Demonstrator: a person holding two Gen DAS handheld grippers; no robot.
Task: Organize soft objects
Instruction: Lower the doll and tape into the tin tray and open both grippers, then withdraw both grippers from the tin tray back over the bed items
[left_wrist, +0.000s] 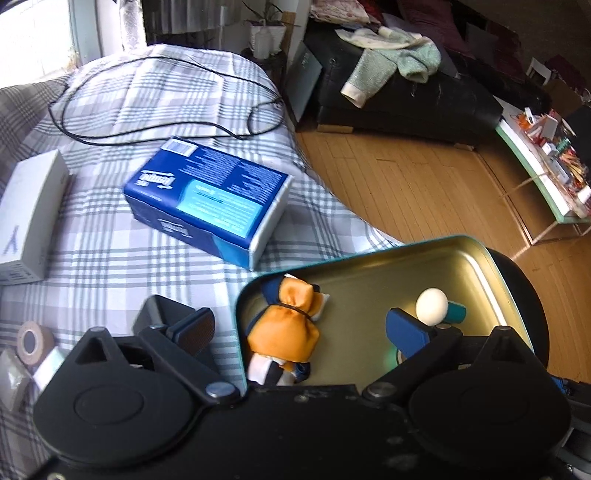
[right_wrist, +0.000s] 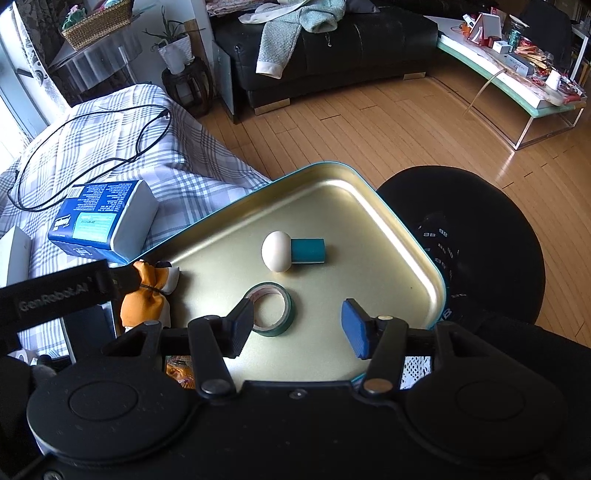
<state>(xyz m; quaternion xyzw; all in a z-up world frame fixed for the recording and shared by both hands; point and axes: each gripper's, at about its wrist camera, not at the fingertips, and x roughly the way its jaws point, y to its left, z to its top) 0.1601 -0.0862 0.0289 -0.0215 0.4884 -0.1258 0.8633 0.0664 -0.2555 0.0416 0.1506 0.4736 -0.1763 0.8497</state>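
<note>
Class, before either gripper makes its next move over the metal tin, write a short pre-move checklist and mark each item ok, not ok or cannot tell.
1. Left gripper open and holding nothing: ok.
2. Right gripper open and holding nothing: ok.
3. Orange soft toy inside the tin: ok, lying at its edge.
4. Tape roll free of the right gripper's fingers: cannot tell, one finger overlaps it.
5. Mushroom-shaped piece lying apart from the tape roll: ok.
6. Tissue pack in the tin: not ok, it sits on the plaid cover.

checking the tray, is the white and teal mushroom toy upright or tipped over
Tipped over: the white-capped, teal-stemmed mushroom toy lies on its side on the gold metal tray, stem pointing sideways.
</note>
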